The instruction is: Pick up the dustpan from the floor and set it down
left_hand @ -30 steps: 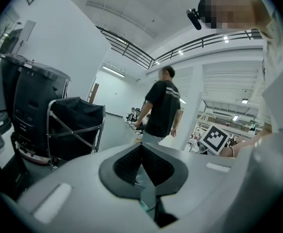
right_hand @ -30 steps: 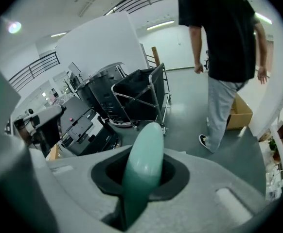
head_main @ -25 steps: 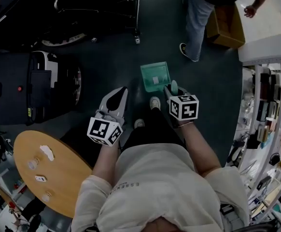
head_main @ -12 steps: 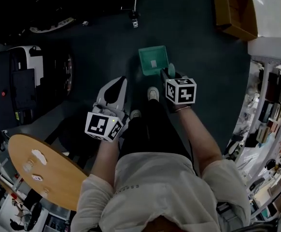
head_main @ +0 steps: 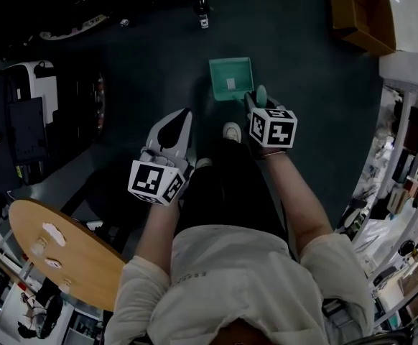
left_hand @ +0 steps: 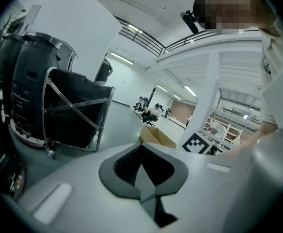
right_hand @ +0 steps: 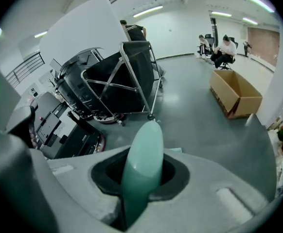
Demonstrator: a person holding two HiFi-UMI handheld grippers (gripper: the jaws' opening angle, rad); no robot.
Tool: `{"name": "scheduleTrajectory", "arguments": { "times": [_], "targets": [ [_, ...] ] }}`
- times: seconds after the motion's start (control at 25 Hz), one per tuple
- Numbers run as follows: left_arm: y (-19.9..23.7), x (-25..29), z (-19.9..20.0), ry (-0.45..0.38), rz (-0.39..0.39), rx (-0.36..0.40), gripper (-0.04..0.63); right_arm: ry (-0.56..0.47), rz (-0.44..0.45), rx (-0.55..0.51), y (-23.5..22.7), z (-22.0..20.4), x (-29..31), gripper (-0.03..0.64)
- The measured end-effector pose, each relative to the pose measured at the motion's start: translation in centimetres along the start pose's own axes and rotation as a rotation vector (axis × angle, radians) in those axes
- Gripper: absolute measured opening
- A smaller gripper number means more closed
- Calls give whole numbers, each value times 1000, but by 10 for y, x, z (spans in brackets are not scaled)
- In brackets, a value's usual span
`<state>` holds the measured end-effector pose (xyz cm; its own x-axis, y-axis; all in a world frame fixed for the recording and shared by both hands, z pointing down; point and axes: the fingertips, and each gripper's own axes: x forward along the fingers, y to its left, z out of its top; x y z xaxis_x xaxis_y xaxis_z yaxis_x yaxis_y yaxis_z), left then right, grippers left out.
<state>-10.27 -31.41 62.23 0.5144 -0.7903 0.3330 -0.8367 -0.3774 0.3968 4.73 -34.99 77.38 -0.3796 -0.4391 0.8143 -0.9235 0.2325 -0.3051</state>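
Observation:
The green dustpan [head_main: 231,77] hangs low over the dark floor just ahead of the person's shoes, pan end away from me; whether it touches the floor I cannot tell. My right gripper [head_main: 255,105] is shut on its rounded handle [head_main: 261,95]. In the right gripper view the handle [right_hand: 142,164] sticks up between the jaws of the right gripper [right_hand: 140,181], and a corner of the pan [right_hand: 176,151] peeks past them. My left gripper [head_main: 172,134] hangs to the left, apart from the dustpan. In its own view the left gripper [left_hand: 144,171] is shut on nothing.
A round wooden table [head_main: 58,257] stands at lower left, with a black and white machine [head_main: 22,121] behind it. A black wheeled frame cart [right_hand: 127,81] stands ahead. An open cardboard box [head_main: 363,13] sits at upper right, and shelves [head_main: 410,157] line the right side.
Both grippers have sunk toward the floor, the dustpan going down with the right one. The standing person at the top has left the head view.

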Motion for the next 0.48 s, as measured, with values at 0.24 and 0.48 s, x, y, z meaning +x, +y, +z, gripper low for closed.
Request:
{"name": "scheduleTrajectory", "arguments": {
  "times": [0.24, 0.48],
  "targets": [
    [-9, -16, 13, 11, 9, -1, 17, 39, -118, -140, -13, -7, -6, 285],
    [-34, -34, 38, 0, -28, 52, 17, -166, -51, -92, 10, 30, -85, 305]
  ]
}}
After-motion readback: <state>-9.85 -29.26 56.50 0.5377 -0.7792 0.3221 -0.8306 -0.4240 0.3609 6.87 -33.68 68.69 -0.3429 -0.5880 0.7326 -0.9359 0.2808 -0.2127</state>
